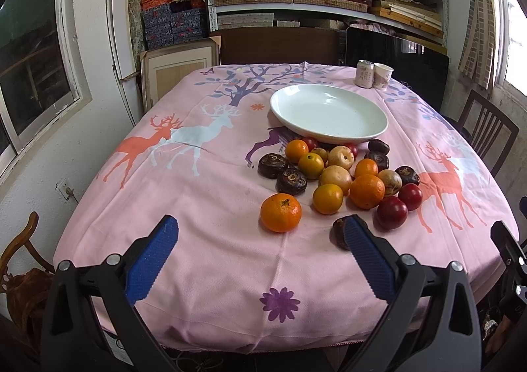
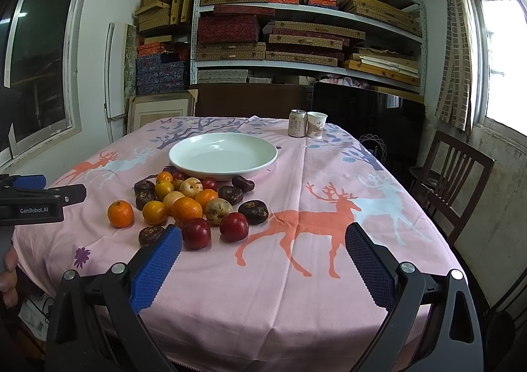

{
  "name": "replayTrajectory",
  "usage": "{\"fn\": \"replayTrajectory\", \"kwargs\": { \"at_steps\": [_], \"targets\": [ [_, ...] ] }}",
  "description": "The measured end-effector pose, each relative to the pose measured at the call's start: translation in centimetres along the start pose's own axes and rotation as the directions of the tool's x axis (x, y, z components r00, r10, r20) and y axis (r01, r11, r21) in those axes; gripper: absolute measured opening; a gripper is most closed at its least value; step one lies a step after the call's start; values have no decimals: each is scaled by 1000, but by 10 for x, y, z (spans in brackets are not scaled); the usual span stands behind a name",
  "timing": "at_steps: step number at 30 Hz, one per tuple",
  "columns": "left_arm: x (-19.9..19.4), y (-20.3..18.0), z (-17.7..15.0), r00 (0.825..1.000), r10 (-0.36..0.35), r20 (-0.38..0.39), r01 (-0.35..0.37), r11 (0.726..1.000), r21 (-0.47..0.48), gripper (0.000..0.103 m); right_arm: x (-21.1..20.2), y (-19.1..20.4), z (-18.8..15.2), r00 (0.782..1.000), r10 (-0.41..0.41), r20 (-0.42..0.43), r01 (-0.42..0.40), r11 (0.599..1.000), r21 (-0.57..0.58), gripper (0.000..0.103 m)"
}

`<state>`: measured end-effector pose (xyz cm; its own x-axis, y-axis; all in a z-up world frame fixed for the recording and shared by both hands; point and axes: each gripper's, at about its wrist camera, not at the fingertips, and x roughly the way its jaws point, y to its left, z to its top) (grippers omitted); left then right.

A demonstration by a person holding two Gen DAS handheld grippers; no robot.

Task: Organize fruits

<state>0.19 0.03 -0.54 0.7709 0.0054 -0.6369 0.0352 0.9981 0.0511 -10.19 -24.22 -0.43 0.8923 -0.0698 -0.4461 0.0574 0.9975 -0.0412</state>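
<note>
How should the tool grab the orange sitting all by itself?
Grip the lone orange across its round middle, coming from above with the open left tool. It sits stem-up, apart from the fruit pile, so both sides appear free for the fingers.

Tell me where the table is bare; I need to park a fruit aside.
Bare tablecloth lies right of the fruit pile, between the red plums and the can. The white plate is empty too. Crowded: the strip right in front of the plate.

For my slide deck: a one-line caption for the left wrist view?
Open left gripper faces loose fruit before an empty plate.
</note>
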Motion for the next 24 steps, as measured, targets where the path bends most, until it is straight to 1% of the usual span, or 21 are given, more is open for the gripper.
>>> {"fn": "replayTrajectory", "kwargs": {
  "at_steps": [21, 22, 24],
  "targets": [
    [1, -2, -2, 1000, 1, 0, -1, 1000, 3, 99, 2, 4, -4, 1000, 6, -11, -6, 1000, -1, 100],
    [1, -2, -3, 1000, -1, -2, 1, 1000, 3, 99, 3, 5, -5, 1000, 8, -16, -8, 1000, 1, 100],
    [4, -2, -5, 999, -39, -13, 39, 999, 4, 99, 4, 4, -7, 1000, 13, -23, -13, 1000, 3, 100]
  ]
}}
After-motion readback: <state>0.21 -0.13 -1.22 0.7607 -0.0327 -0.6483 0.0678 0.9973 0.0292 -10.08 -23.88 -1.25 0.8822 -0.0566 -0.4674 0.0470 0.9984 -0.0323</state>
